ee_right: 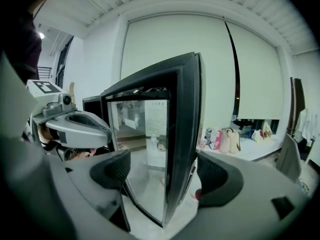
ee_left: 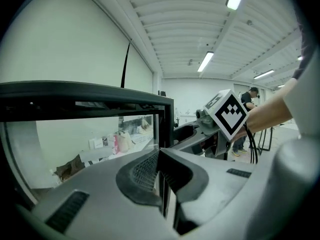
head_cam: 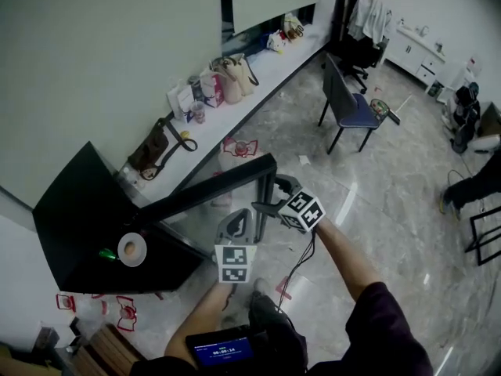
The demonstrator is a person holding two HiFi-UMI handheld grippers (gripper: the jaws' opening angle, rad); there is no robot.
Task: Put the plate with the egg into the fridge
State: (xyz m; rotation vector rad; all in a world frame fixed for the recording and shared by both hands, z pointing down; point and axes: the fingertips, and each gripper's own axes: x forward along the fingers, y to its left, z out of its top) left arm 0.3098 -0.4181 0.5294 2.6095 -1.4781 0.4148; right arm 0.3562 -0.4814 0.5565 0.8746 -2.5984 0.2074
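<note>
Nothing reads clearly. At six o'clock in the head view, a small dark screen [head_cam: 223,352] shows pale digits too small to make out. The left marker cube [head_cam: 236,263] and right marker cube [head_cam: 302,211] bear only black-and-white squares. A printed sheet [ee_right: 156,118] seen in the fridge door [ee_right: 182,134] glass is illegible.

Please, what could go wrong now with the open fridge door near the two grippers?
1. The right gripper is open with the fridge door edge between its jaws, unclamped; the door may swing and strike a pad.
2. The left gripper is shut and no plate is in view, so the door could drift closed.
3. A jolt might shake the white roll off the fridge top.
</note>
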